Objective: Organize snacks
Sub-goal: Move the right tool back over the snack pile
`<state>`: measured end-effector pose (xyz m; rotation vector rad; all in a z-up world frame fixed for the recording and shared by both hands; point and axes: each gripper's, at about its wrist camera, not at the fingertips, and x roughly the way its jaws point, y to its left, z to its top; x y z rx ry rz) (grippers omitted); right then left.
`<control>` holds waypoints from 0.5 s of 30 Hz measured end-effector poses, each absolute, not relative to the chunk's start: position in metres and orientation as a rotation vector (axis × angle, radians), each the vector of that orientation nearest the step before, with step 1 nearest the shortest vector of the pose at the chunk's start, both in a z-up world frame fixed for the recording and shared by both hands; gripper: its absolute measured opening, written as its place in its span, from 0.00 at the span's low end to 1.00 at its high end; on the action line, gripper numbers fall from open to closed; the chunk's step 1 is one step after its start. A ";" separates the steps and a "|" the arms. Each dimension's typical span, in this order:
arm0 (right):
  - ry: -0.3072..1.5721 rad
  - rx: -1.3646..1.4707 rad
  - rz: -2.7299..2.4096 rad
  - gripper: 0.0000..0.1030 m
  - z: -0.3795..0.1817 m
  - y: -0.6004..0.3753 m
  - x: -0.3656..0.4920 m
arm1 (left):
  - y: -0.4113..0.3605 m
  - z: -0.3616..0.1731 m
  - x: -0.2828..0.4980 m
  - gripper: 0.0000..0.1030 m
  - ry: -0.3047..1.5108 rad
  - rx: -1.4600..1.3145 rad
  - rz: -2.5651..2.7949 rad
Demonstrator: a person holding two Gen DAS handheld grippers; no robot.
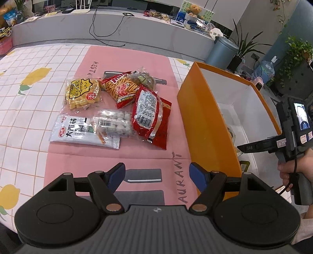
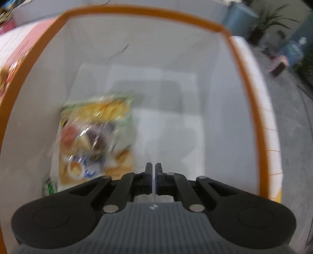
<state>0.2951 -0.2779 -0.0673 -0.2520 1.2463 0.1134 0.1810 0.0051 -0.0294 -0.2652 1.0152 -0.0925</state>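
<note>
Our right claw (image 2: 153,172), clenched on nothing, hangs inside the tall orange cardboard box with white walls (image 2: 125,11), above a blurred yellow-and-green snack bag (image 2: 93,136) lying at its left wall. Our left claw (image 1: 157,173) waits released over the pink placemat (image 1: 125,58) on the desk. The remaining snack packets (image 1: 117,109) lie heaped farther out, left of the box. We should lift the right claw straight out, clear of the rim, before reaching left.

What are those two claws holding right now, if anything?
Nothing. The left gripper hangs open above the pink mat; the right gripper is shut empty inside the orange box.
</note>
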 end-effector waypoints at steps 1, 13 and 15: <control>1.238 -0.241 0.124 0.00 -0.065 -0.276 0.293 | 0.006 -0.028 0.180 0.85 1.012 -0.267 -0.090; 1.228 -0.264 0.154 0.00 -0.055 -0.271 0.273 | 0.020 -0.015 0.169 0.85 0.992 -0.251 -0.055; 1.192 -0.262 0.092 0.04 -0.050 -0.271 0.276 | 0.024 -0.011 0.164 0.85 0.984 -0.243 -0.051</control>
